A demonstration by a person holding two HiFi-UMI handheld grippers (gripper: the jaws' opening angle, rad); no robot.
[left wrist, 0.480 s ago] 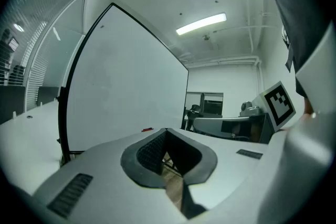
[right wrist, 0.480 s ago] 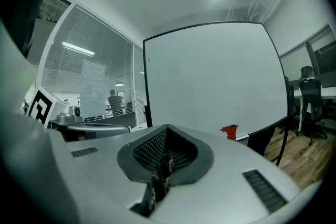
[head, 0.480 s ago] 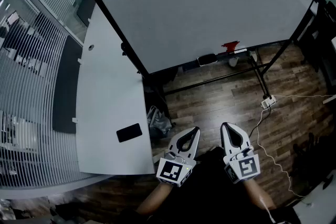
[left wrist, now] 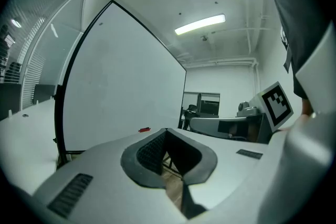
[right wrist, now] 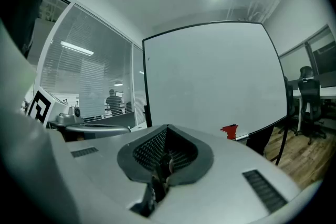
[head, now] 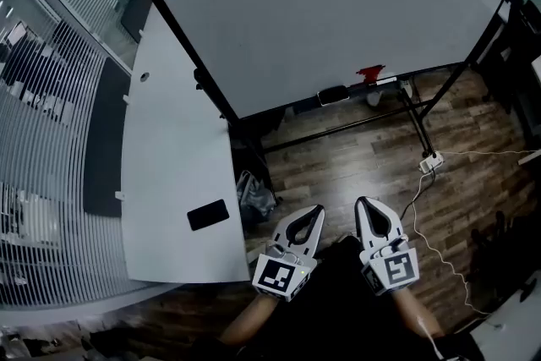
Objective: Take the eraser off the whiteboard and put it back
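whiteboard point(head: 338, 4): big free-standing board on a black frame, surface looks blank. It fills the top of the head view and stands well ahead of both grippers.
table point(head: 177, 173): long white top along the left of the board, with a dark flat slab point(head: 208, 214) on it. Not part of the job.
left gripper point(head: 314, 209): jaws clenched tip to tip with nothing between them. Held low near the body, pointing roughly level at the board.
right gripper point(head: 362, 202): also clenched and empty. It sits just beside the left one, aimed the same way.
eraser: somewhere at the board's bottom edge, well apart from both grippers. Two candidates: a red piece point(head: 370, 74) at the lower edge and a dark oblong piece point(head: 334, 95) on the ledge just left of it. Too small to tell which it is.
step: start of the task by my read. Approach not begun, nothing picked up.
next: walk in and close the gap to the bottom edge. Confirm which piece is the eraser, then open one gripper's jaws before reaching. The right gripper has the straighter line to that spot. Bring the jaws either side of the eraser, squeeze, and pull it away from the board.
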